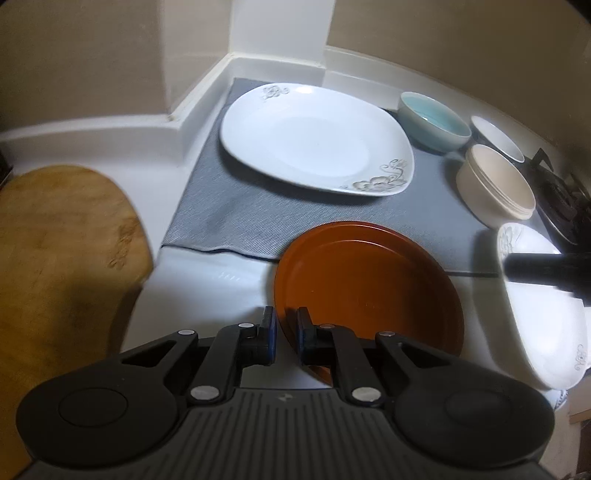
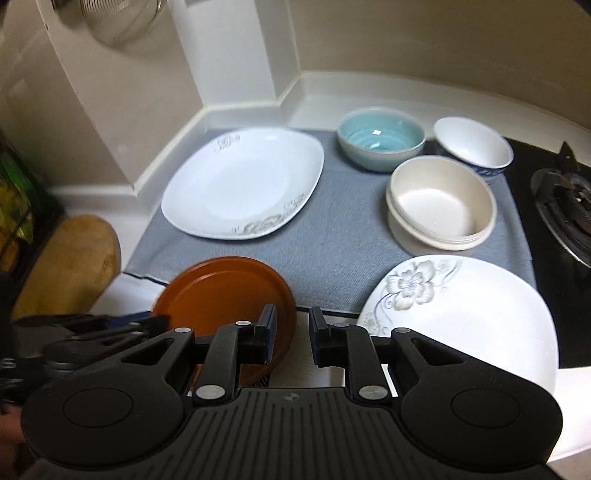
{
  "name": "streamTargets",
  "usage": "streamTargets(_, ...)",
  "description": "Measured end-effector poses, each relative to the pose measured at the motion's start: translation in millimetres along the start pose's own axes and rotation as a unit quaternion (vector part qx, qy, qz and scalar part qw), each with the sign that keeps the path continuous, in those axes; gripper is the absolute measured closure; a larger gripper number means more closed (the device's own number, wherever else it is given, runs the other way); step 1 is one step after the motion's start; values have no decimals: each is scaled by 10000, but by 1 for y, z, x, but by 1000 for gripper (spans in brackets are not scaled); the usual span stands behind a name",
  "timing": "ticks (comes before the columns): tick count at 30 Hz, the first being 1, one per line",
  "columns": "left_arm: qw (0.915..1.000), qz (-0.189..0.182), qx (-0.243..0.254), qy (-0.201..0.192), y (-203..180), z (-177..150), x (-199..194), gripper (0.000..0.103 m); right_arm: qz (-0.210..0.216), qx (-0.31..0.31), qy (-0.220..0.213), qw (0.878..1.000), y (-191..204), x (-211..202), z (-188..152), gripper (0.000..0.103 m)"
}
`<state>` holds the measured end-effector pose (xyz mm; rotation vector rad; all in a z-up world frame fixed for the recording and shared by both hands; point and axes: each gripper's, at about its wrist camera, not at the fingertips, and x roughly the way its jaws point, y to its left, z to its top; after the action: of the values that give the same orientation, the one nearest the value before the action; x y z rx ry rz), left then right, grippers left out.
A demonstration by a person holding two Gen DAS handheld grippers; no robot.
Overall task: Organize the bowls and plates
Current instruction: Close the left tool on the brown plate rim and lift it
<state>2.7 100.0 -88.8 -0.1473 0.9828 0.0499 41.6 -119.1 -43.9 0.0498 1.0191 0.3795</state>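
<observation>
My left gripper [image 1: 287, 334] is shut on the near rim of an orange-brown plate [image 1: 369, 284] and holds it at the front edge of the grey mat [image 1: 229, 206]; the plate also shows in the right wrist view [image 2: 221, 291]. A large white flowered plate [image 1: 314, 140] lies on the mat [image 2: 332, 251]. A blue bowl [image 2: 380, 138], a white bowl [image 2: 472, 146] and a cream bowl [image 2: 441, 203] stand at the mat's right. My right gripper [image 2: 293, 332] is open and empty, beside a second white flowered plate [image 2: 461, 314].
A wooden cutting board [image 1: 62, 258] leans at the left. A gas stove burner [image 2: 565, 206] sits at the right on a black hob. Cream walls and a white counter ledge [image 2: 229, 107] close the back. A metal strainer [image 2: 118, 18] hangs at upper left.
</observation>
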Motion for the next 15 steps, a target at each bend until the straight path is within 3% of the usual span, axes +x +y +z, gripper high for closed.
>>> streamTargets(6,9997,-175,141,-20,10,-2,-5,90,94,-189,294,9993,20,34,1,82)
streamTargets(15,9999,-99,21,-76,15,0,-2,87,58,-354,628,9974,32,64,-3,82)
